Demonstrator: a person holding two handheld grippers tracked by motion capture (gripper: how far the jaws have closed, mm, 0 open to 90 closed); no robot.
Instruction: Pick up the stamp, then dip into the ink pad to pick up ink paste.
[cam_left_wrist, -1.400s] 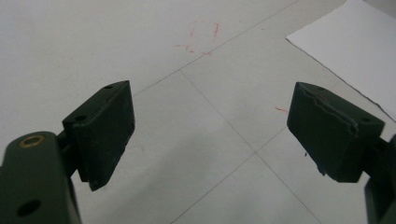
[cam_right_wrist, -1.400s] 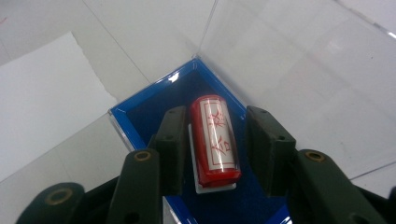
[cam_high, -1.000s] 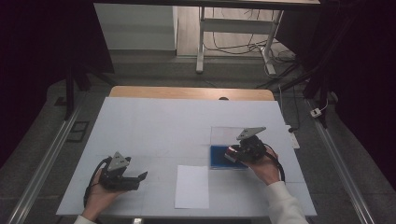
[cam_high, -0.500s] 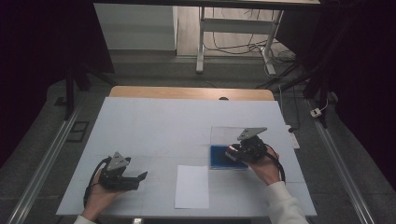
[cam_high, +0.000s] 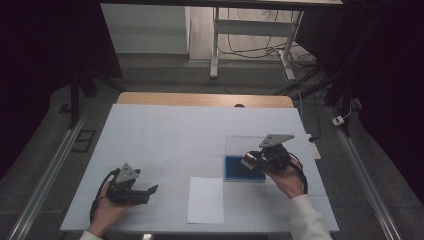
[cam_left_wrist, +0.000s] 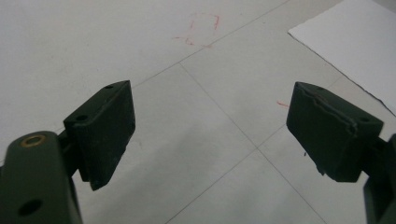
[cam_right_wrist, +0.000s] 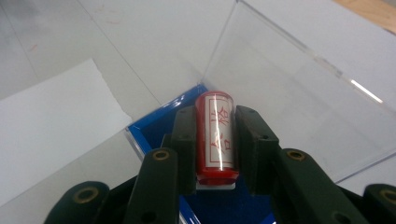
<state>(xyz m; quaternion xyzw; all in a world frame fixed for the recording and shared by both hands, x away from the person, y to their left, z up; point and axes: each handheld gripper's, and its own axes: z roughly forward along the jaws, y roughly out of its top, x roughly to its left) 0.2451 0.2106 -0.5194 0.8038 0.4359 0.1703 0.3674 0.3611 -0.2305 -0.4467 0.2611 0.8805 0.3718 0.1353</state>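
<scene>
A red cylindrical stamp with a white label and red characters sits between the jaws of my right gripper, which is shut on it. In the high view the right gripper holds the stamp just over a blue ink pad at the right of the table. The pad lies in a clear box whose lid stands open behind it. My left gripper rests at the front left, pointing right. Its jaws stand wide apart over bare tabletop.
A white sheet of paper lies at the front middle, between the two hands; its corner shows ahead of the left gripper and its edge left of the pad. The white table top carries faint red marks.
</scene>
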